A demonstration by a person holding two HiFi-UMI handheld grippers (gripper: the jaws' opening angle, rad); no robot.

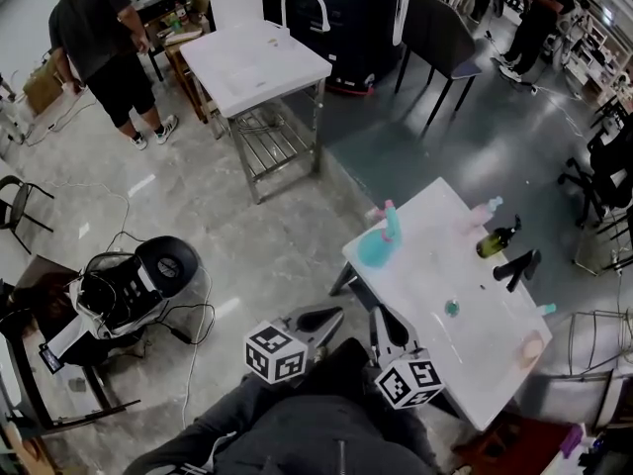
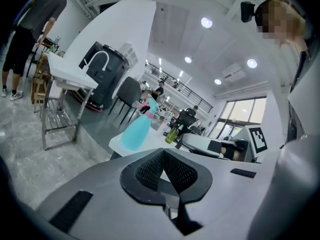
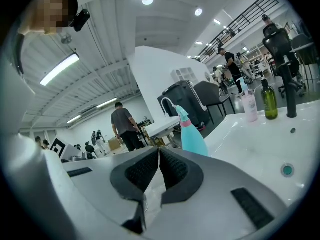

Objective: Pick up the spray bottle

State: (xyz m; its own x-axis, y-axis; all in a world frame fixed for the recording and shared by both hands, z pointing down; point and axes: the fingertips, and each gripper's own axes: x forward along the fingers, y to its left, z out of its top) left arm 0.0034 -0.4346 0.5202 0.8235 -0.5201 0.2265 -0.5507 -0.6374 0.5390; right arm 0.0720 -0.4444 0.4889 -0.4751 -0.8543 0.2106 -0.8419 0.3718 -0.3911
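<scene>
The spray bottle [image 1: 377, 243], a translucent teal cone with a pink collar, stands on the white table's [image 1: 435, 270] left corner, close to the edge, with open grey floor beyond. The tabletop is smooth and largely bare. A dark green bottle [image 1: 495, 240] and a pink bottle [image 1: 482, 212] stand along its far edge. At the table's near edge, apart from the spray bottle, the left gripper [image 1: 321, 317] and right gripper [image 1: 388, 325] are both clenched on nothing.

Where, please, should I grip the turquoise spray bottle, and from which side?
The turquoise spray bottle stands upright at the table's near corner; probably grip the narrow top of its cone body, under the pink collar, coming in level from there.
</scene>
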